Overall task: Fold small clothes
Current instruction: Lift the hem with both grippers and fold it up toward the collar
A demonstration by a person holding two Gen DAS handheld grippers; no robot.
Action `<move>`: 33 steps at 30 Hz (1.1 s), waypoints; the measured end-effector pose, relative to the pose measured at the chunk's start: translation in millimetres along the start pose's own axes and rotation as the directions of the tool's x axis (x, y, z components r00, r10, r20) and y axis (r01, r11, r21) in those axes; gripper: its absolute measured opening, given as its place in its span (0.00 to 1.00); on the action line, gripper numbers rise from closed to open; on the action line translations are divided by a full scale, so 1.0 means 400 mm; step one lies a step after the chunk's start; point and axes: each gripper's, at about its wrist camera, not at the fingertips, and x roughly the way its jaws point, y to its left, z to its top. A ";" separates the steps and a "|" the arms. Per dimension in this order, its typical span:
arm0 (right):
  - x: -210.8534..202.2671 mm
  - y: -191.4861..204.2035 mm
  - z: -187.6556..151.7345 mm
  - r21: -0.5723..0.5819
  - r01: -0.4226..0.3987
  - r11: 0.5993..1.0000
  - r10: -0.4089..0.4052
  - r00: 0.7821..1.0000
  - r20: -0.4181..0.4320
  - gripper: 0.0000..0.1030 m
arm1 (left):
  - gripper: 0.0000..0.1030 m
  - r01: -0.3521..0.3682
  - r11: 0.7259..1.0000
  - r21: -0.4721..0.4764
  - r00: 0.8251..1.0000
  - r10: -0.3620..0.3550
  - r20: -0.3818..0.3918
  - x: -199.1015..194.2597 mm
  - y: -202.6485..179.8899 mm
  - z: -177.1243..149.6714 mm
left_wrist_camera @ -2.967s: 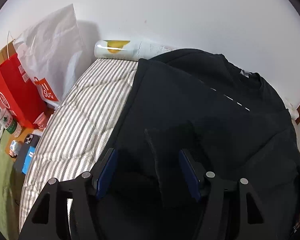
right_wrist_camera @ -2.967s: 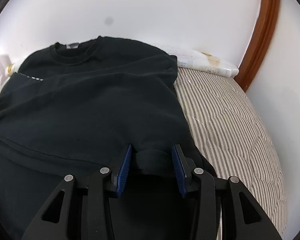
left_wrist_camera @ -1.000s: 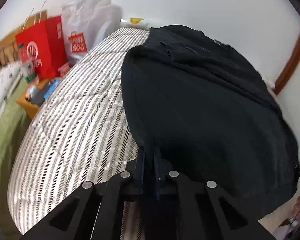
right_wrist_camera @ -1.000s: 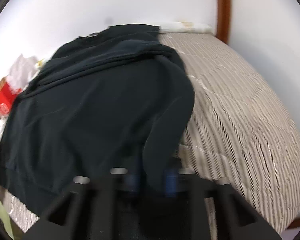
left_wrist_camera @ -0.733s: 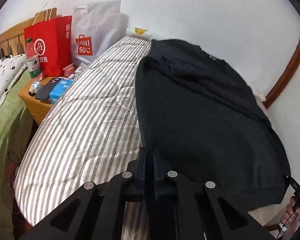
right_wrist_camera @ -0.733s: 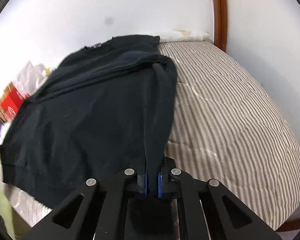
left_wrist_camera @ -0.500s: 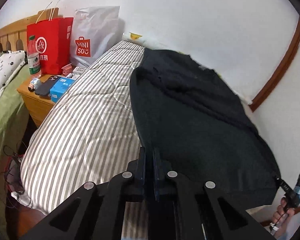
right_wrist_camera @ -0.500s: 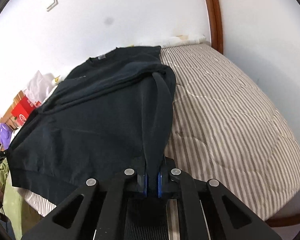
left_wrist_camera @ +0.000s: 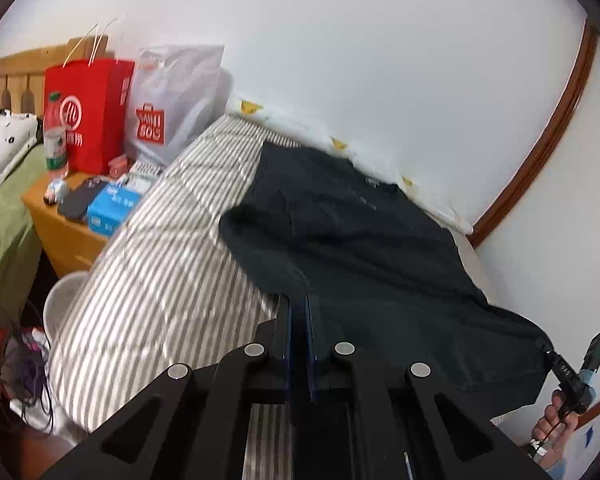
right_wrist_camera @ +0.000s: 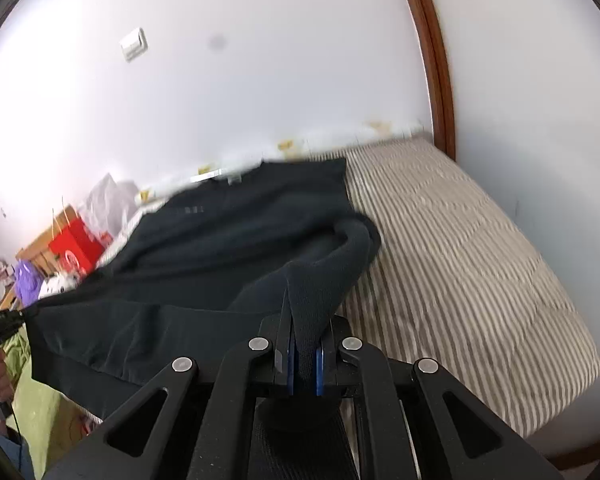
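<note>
A black sweatshirt (left_wrist_camera: 364, 240) lies across the striped bed (left_wrist_camera: 160, 280), collar toward the far wall. Its near hem is lifted off the mattress and stretched between both grippers. My left gripper (left_wrist_camera: 299, 300) is shut on one hem corner. In the right wrist view the sweatshirt (right_wrist_camera: 228, 248) rises in a fold into my right gripper (right_wrist_camera: 304, 320), shut on the other hem corner. The right gripper (left_wrist_camera: 548, 350) also shows at the far right of the left wrist view, held by a hand (left_wrist_camera: 556, 420). The left gripper (right_wrist_camera: 32, 312) shows at the left edge of the right wrist view.
A wooden nightstand (left_wrist_camera: 64, 236) left of the bed carries a red bag (left_wrist_camera: 88, 112), a white bag (left_wrist_camera: 172, 112), a bottle (left_wrist_camera: 54, 136), phones and a blue box (left_wrist_camera: 112, 208). A green-covered bed (left_wrist_camera: 0, 220) lies further left. White walls with brown trim (left_wrist_camera: 540, 148) bound the bed's far side.
Both grippers have risen and drawn back from the bed, lifting the sweatshirt's hem and pulling it taut. More of the room and the bed's near edge is now in view.
</note>
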 end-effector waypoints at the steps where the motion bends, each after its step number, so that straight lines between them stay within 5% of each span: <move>1: 0.004 0.002 0.019 0.004 -0.005 1.000 0.005 1.000 0.015 0.07 | 0.06 0.003 1.000 -0.001 1.000 -0.003 0.009 0.005 0.002 0.013; 18: 0.272 0.024 0.309 0.001 0.013 1.000 -0.013 0.998 0.067 0.07 | 0.06 -0.052 0.998 0.040 0.996 0.049 0.072 0.290 -0.054 0.310; 33: 0.603 -0.018 0.356 -0.049 0.069 0.996 -0.072 0.996 -0.060 0.07 | 0.07 -0.146 0.989 0.038 0.989 0.148 -0.032 0.546 -0.020 0.361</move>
